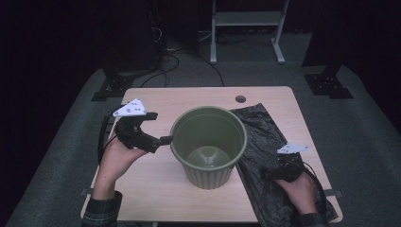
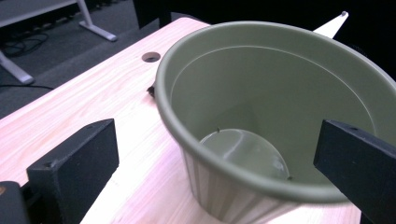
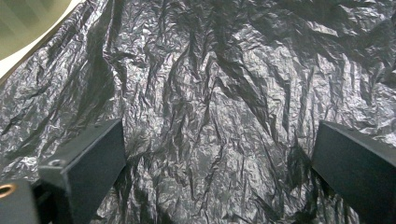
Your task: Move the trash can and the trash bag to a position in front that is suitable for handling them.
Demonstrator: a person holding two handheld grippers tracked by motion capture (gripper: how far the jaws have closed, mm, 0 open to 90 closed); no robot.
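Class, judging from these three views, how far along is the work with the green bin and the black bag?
Done: nothing visible; the green bin stands empty and unlined. In hand: the left gripper, jaws open, is at the bin's rim; the right gripper, jaws open, hovers over the black bag, which lies flat on the table. Left: probably gripping, opening and fitting the bag.

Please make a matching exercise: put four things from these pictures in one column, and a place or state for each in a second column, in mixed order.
Things
1. green bucket
2. black plastic bag
3. left gripper
4. round hole

Places or states
A. lies crumpled to the right of the bucket
B. in the table top, near the far edge
C. stands upright, empty
D. open, beside the bucket's rim

Pairs: 1-C, 2-A, 3-D, 4-B
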